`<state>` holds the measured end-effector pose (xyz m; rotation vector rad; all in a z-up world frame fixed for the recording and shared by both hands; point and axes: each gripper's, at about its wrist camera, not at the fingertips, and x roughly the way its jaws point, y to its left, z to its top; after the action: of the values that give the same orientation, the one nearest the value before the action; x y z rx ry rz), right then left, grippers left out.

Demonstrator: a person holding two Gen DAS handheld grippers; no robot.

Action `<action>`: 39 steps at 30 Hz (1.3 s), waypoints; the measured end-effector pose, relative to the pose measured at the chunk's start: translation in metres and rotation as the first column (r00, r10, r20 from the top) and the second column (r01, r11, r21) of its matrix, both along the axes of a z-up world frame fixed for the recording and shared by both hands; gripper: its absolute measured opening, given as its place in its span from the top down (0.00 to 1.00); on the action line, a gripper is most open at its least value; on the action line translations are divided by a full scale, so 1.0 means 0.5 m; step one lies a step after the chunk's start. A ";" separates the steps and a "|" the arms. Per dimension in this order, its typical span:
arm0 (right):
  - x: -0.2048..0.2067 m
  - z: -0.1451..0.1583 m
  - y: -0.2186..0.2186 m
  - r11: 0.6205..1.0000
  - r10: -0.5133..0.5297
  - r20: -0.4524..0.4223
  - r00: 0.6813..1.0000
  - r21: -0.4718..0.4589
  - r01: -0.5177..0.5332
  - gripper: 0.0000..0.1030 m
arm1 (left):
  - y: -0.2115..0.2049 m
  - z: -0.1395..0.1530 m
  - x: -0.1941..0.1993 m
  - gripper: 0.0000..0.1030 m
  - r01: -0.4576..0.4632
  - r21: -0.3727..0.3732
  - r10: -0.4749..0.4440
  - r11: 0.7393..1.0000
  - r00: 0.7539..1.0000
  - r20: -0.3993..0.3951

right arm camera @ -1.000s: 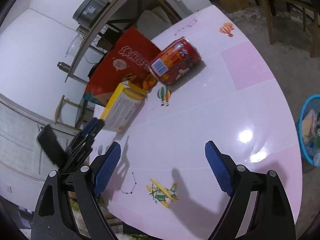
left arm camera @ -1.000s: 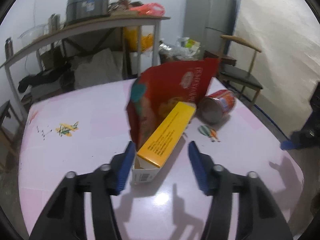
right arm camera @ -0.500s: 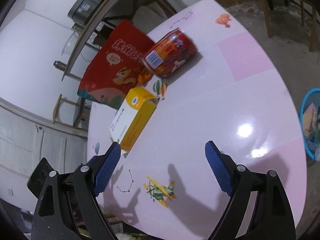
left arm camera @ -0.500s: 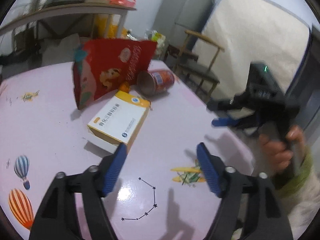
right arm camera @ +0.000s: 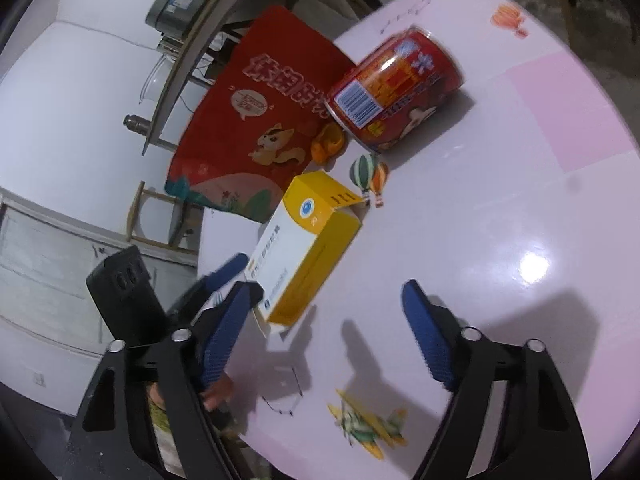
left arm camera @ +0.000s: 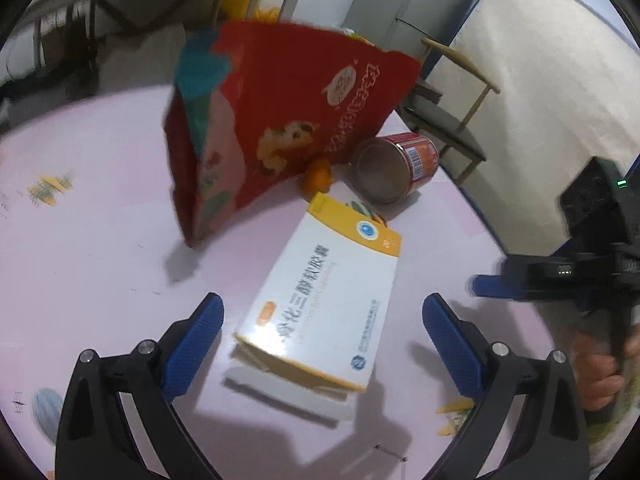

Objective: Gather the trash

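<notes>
Between left tongs (left arm camera: pixel 322 334) jaws, opening wide, gripping nothing: medicine box (left arm camera: pixel 324 300), long axis running ahead; right tongs (right arm camera: pixel 322 330) closing, empty, farther off

Left hand-held gripper (left arm camera: pixel 322 342) jaws opening wide; right hand-held gripper (right arm camera: pixel 324 338) jaws closing, both angled downward.

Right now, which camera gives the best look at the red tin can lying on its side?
The right wrist view: the red tin can shows its whole labelled side and barcode. The left wrist view shows mostly its round end, with only a strip of label.
</notes>
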<state>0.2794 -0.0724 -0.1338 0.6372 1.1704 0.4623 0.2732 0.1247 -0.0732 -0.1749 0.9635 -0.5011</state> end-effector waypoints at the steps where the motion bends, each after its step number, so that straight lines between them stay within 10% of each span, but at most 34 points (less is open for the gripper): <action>1: 0.016 -0.013 0.009 1.000 0.003 -0.020 1.000 0.014 -0.003 0.41 | 0.002 -0.005 0.004 0.05 -0.009 -0.016 0.008 1.000 1.000 -0.017; 6: 0.064 -0.073 0.037 0.998 0.004 -0.106 0.994 0.059 0.003 0.66 | 0.000 -0.016 -0.001 0.06 -0.005 -0.102 -0.001 0.995 0.998 -0.059; 17: 0.018 -0.077 0.058 0.987 0.080 -0.140 0.987 0.149 -0.059 0.82 | -0.021 -0.015 -0.090 0.06 0.060 -0.109 -0.068 0.992 0.995 -0.074; 30: -0.108 -0.075 0.133 0.960 0.253 -0.186 0.950 0.173 -0.221 0.81 | 0.016 -0.020 -0.239 0.06 0.009 -0.126 -0.032 0.992 0.982 -0.187; 39: -0.107 -0.014 0.100 0.984 0.170 -0.039 0.985 -0.046 -0.171 0.45 | 0.013 -0.004 -0.225 0.06 -0.102 -0.022 0.098 0.995 0.984 -0.151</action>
<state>0.2261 -0.0225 -0.1408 0.5057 1.2718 0.5672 0.1605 0.1313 -0.0754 -0.2892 1.0885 -0.4138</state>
